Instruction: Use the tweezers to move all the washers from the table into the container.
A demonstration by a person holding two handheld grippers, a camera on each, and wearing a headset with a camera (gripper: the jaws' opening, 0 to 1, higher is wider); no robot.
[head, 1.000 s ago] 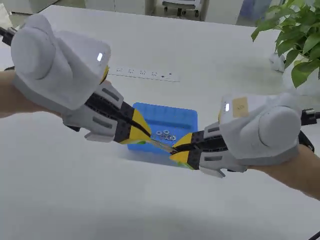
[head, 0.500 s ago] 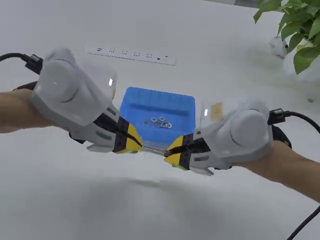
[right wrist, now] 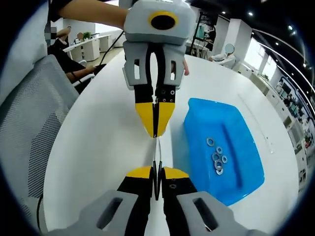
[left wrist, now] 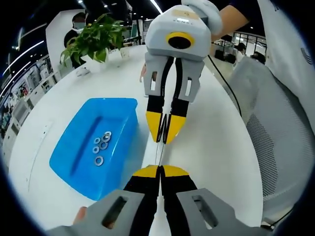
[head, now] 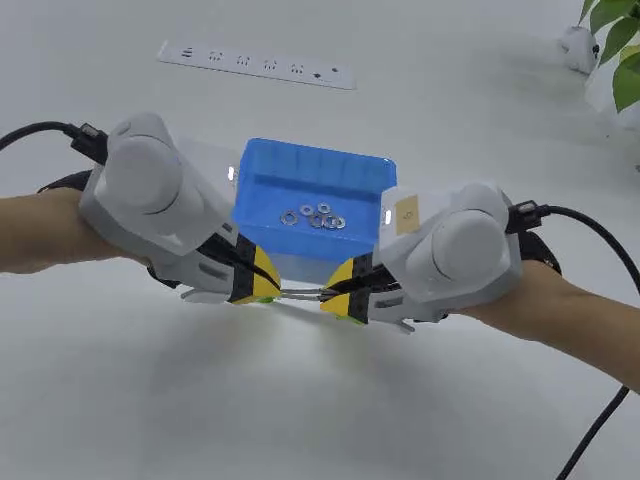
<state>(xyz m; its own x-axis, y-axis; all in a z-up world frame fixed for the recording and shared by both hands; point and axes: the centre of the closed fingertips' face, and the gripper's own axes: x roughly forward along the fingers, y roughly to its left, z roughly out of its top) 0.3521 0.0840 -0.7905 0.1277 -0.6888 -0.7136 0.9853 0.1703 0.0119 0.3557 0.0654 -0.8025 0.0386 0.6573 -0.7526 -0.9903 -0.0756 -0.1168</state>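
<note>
White table [head: 300, 400]: left gripper [head: 262, 285], right gripper [head: 338, 298] both clamp thin metal tweezers [head: 300, 293].
Just beyond, blue plastic container [head: 312, 160] of silver washers [head: 315, 217]; green potted plant [head: 618, 50] far right.

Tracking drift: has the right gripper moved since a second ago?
Yes. The right gripper, holding thin metal tweezers, drew back toward the person: from over the blue plastic container's near edge to just short of it.

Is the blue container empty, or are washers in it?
Not empty: several washers lie clustered inside the blue container.
</note>
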